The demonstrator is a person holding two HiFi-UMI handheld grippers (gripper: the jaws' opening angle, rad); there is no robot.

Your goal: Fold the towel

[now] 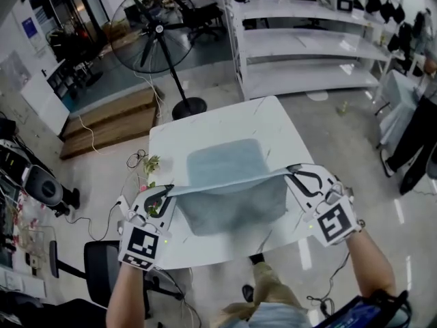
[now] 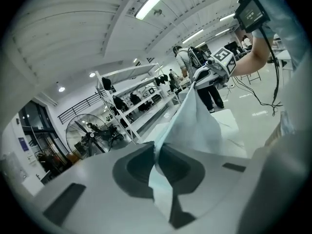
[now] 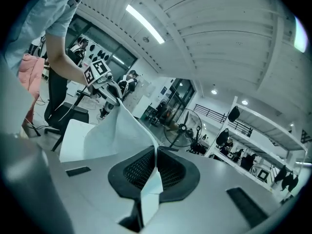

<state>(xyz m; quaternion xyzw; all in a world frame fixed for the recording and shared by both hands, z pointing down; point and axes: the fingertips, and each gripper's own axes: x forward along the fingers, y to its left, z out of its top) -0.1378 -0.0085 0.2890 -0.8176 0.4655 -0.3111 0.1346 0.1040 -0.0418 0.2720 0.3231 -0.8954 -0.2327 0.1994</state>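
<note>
A pale blue-grey towel [image 1: 225, 159] lies partly on the white table [image 1: 205, 125]. Its near edge is lifted and stretched in a line between my two grippers, with a fold hanging below at the table's front. My left gripper [image 1: 167, 191] is shut on the towel's left corner, and my right gripper [image 1: 290, 171] is shut on the right corner. In the left gripper view the towel [image 2: 195, 126] runs from the closed jaws toward the right gripper [image 2: 214, 69]. In the right gripper view the towel [image 3: 117, 130] runs from the closed jaws to the left gripper [image 3: 100, 77].
A standing fan [image 1: 158, 29] is behind the table, white shelves [image 1: 307, 46] at the back right. A wooden platform [image 1: 109, 121] lies at left, an office chair [image 1: 102, 265] at the near left. A person [image 1: 416, 135] stands at the right edge.
</note>
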